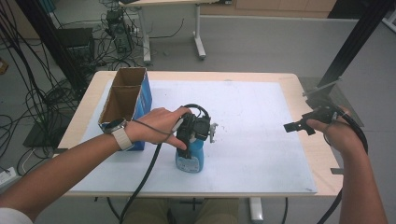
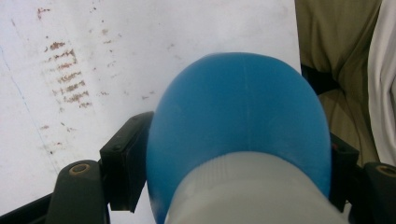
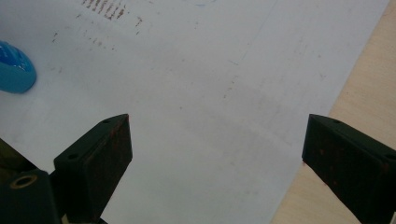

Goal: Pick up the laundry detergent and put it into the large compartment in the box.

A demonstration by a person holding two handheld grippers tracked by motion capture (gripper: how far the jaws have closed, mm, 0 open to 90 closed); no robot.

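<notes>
— What's the left gripper (image 1: 196,140) doing there, right in the middle of the white mat (image 1: 261,112)?

— It comes down from above on the blue bottle (image 1: 190,159), which stands upright on the mat just beside the open cardboard box (image 1: 125,100). In the left gripper view the jaws sit on either side of the blue bottle's shoulder, the pads pressed against it — a pinch, I'd say, taken near the top so the bottle hangs straight when lifted.

— And the other hand?

— The right gripper (image 1: 299,126) hangs off at the mat's right edge, well apart, jaws spread wide with nothing between them. Probably parked out of the way — or waiting to help.
</notes>
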